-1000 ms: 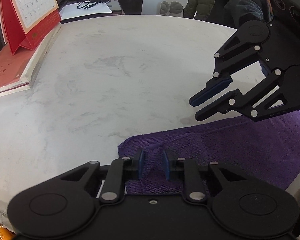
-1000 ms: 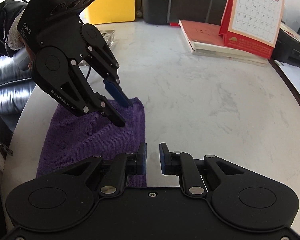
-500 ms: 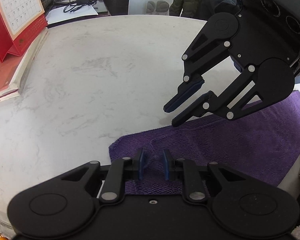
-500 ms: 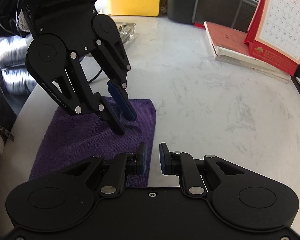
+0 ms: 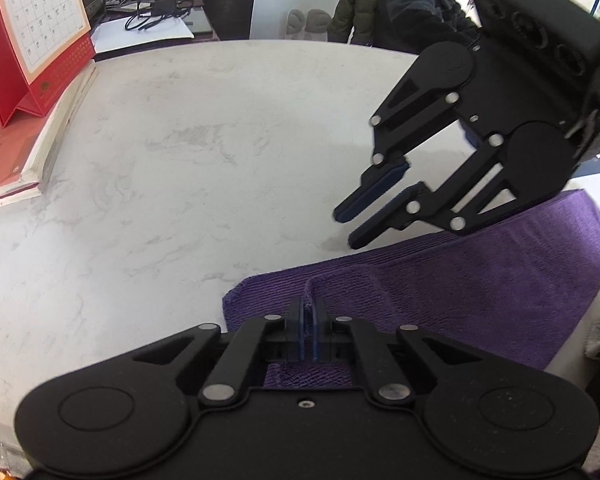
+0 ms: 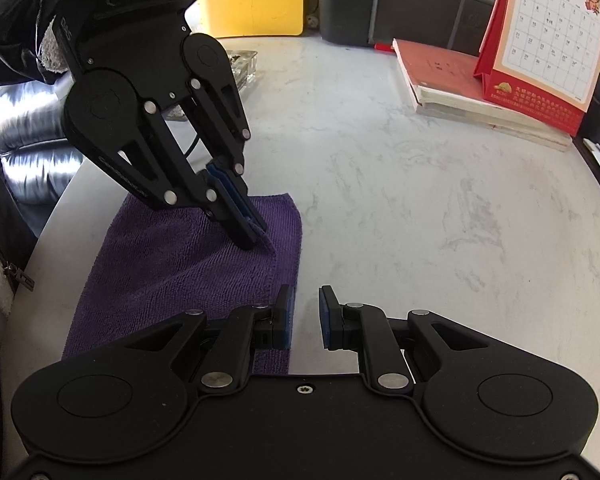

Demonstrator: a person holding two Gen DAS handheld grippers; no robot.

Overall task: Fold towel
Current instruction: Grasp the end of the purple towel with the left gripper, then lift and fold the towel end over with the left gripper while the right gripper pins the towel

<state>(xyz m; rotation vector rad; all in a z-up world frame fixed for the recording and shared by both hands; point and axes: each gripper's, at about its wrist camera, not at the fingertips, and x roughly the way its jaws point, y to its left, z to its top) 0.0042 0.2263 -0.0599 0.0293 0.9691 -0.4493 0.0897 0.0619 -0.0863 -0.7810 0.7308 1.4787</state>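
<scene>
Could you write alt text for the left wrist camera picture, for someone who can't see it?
The left tongs pinch a raised ridge of a purple towel on a white marble table. The right tongs hover slightly open at the towel's far edge.

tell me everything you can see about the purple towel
The purple towel is a ribbed, terry-like cloth with a stitched hem, lying mostly flat at the near edge of the pale marble-look table. The left gripper is shut on a raised pleat near one corner, and creases run out from the pinch. The right gripper is open at the towel's long edge, one finger over the hem, the other over bare table. Whether that finger touches the cloth is unclear.
</scene>
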